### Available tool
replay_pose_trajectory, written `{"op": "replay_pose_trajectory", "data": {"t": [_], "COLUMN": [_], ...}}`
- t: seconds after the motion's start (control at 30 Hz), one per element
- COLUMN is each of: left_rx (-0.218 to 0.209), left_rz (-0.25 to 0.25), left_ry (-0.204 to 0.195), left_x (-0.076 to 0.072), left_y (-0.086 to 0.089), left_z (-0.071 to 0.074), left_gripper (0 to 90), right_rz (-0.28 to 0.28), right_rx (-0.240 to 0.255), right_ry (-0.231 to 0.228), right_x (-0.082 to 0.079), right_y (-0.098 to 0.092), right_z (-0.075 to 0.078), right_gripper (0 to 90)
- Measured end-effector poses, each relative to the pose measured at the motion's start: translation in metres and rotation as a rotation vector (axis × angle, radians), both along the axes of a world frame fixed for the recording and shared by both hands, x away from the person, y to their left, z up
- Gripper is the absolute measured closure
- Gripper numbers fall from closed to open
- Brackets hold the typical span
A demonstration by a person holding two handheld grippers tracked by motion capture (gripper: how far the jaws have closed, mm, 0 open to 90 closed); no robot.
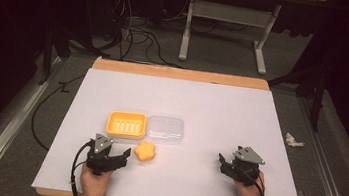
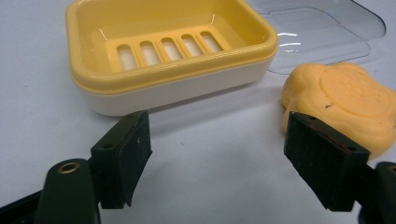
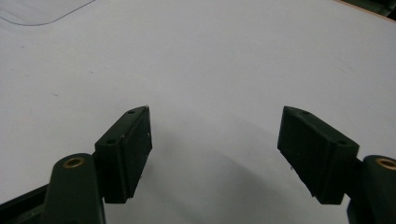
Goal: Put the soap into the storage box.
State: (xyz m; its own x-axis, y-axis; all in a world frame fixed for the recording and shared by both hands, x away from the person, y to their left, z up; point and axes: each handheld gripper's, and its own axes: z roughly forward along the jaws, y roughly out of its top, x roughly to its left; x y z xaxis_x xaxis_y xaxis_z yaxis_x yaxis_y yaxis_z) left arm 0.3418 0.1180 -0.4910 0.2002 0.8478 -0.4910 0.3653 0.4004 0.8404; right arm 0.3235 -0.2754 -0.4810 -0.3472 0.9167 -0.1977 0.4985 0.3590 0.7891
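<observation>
On the white surface [image 1: 211, 107], the left gripper [image 1: 122, 158] rests near the front edge with its jaws spread wide and nothing between them. Just beyond it stands the yellow rectangular plastic soap dish [image 1: 127, 124] with a slotted floor and a white base, empty. Just beside the left gripper's right jaw lies the orange flower-shaped bar of soap [image 1: 145, 151], flat on the surface and apart from the dish. In the left gripper view the soap [image 2: 348, 100] sits behind the right jaw, whether touching it cannot be told. To the right of the dish lies the clear plastic lid [image 1: 164, 128], just beside it. Well apart, the right gripper [image 1: 222, 161] rests with jaws spread over bare surface
</observation>
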Motion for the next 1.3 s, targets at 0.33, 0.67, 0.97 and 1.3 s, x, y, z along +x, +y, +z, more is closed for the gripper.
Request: {"op": "replay_pose_trajectory", "data": {"t": [0.33,0.67,0.97,1.3], "left_rx": [0.019,0.016,0.003,-0.018], "left_rz": [0.009,0.013,0.033,0.015], "left_ry": [-0.011,-0.017,-0.019,0.016], "left_x": [-0.0008,-0.0011,-0.0007,0.0024], "left_y": [-0.0008,-0.0015,0.0013,0.0024], "left_z": [-0.0003,-0.0002,0.0006,0.001], "left_gripper": [23.4,23.0,23.5,23.1], "right_rz": [-0.006,-0.007,-0.009,0.0], "right_rx": [-0.005,-0.005,0.012,-0.011], "right_ry": [0.008,0.013,0.007,0.029], "right_x": [0.0004,0.0009,0.0002,0.0021], "right_y": [0.0012,0.0015,0.0003,0.0027], "right_z": [-0.0004,-0.0004,0.0,-0.0008], "right_gripper": [26.6,26.6,26.6,26.6]}}
